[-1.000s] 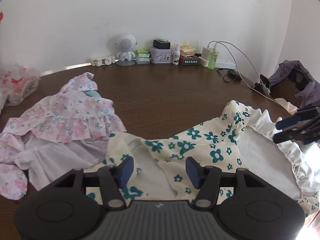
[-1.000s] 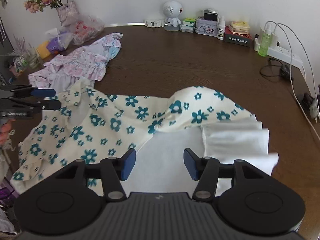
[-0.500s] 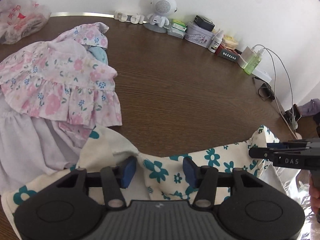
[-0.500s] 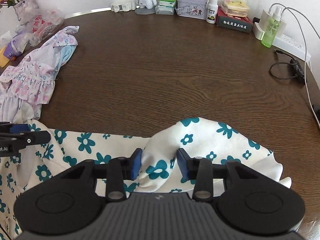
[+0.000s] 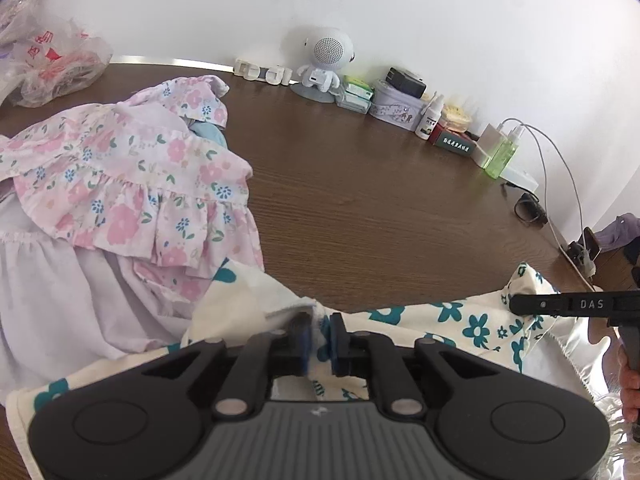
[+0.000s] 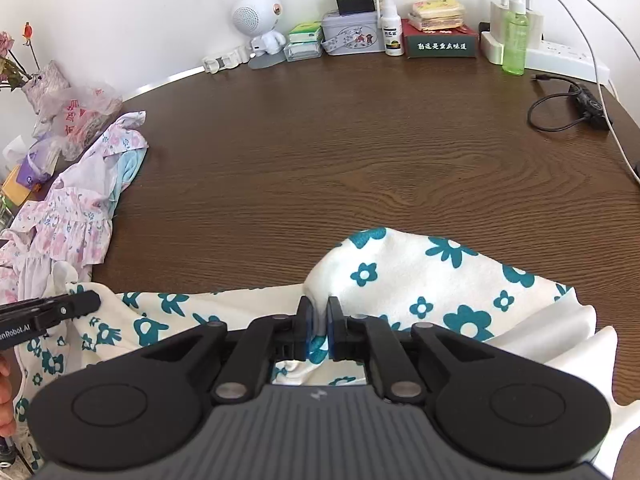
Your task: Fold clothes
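Claw-mounted views, low over shared table (image 5: 360,208)

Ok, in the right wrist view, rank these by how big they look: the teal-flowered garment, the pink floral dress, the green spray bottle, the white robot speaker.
1. Teal-flowered garment, though nearest the camera.
2. Pink floral dress.
3. White robot speaker and green spray bottle look alike; unranked.

The left black two-finger gripper (image 5: 319,334) is clamped on a fold of the cream teal-flowered cotton garment (image 5: 448,316) — the right black two-finger gripper (image 6: 318,326) is pinched likewise on its edge.
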`<action>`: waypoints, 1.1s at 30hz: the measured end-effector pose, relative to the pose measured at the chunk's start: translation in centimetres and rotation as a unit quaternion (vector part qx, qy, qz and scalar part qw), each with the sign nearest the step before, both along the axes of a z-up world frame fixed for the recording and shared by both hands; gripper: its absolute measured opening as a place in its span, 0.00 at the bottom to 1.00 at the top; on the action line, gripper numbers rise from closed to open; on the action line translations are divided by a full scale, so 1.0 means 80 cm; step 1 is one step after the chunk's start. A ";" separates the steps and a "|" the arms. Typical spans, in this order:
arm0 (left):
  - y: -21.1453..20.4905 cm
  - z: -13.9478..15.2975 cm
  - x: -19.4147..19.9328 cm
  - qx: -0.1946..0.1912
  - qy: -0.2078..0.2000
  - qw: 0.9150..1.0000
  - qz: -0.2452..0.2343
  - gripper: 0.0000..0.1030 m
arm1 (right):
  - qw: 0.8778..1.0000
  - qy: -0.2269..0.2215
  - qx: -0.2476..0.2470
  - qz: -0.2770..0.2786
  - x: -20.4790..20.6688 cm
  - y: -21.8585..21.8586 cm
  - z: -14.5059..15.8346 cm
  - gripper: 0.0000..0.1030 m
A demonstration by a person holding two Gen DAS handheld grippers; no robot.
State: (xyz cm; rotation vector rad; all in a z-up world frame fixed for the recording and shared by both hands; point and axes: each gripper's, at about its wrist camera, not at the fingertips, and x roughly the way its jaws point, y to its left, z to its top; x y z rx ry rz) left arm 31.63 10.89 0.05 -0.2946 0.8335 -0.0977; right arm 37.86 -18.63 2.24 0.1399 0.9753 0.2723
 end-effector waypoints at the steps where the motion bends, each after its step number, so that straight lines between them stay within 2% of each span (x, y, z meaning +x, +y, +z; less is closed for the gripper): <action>1: 0.003 0.002 -0.003 -0.003 -0.003 1.000 0.001 0.15 | 1.000 -0.001 0.004 -0.004 -0.001 -0.002 0.001 0.16; 2: 0.007 0.007 -0.008 -0.005 -0.010 1.000 0.000 0.20 | 1.000 -0.003 0.010 -0.008 -0.004 -0.006 0.004 0.21; 3: 0.010 0.012 -0.015 -0.002 -0.015 1.000 -0.001 0.22 | 1.000 -0.006 0.015 -0.010 -0.007 -0.011 0.008 0.30; 7: 0.016 0.031 -0.040 0.022 -0.030 0.999 -0.013 0.26 | 1.000 -0.029 0.012 -0.003 -0.029 -0.020 0.029 0.30; 9: 0.017 0.032 -0.043 0.012 -0.026 0.999 -0.020 0.35 | 0.999 -0.030 0.011 0.008 -0.038 -0.018 0.035 0.32; 12: 0.012 0.025 -0.033 -0.008 -0.017 1.000 -0.016 0.36 | 0.999 -0.034 -0.008 0.020 -0.041 -0.001 0.032 0.32; 14: 0.002 0.016 -0.021 -0.008 -0.006 1.000 -0.011 0.36 | 0.999 -0.041 -0.019 0.028 -0.040 0.014 0.029 0.32; 15: -0.002 0.011 -0.016 -0.003 -0.001 1.000 -0.008 0.33 | 0.998 -0.046 -0.025 0.032 -0.039 0.022 0.028 0.32; 17: -0.008 0.003 -0.011 0.000 0.012 1.000 -0.019 0.04 | 0.997 -0.056 -0.039 0.042 -0.037 0.036 0.025 0.32; 22: -0.007 0.004 -0.032 0.034 0.020 0.998 -0.039 0.02 | 0.995 -0.043 -0.076 0.041 -0.024 0.048 0.008 0.33; 24: -0.003 0.003 -0.039 0.034 0.021 0.998 -0.043 0.03 | 0.996 -0.034 -0.076 0.036 -0.021 0.042 -0.002 0.33; 28: -0.001 0.005 -0.039 0.028 0.015 0.999 -0.042 0.15 | 0.997 -0.035 -0.061 0.031 -0.023 0.035 -0.005 0.36; 29: 0.000 0.009 -0.043 0.027 0.010 0.999 -0.043 0.25 | 0.997 -0.036 -0.056 0.031 -0.027 0.033 -0.001 0.36; 31: 0.004 0.020 -0.055 0.028 -0.003 0.999 -0.040 0.39 | 0.998 -0.040 -0.046 0.032 -0.037 0.027 0.009 0.36; 33: 0.009 0.036 -0.076 0.038 -0.021 0.998 -0.042 0.39 | 0.998 -0.042 -0.030 0.045 -0.056 0.019 0.025 0.37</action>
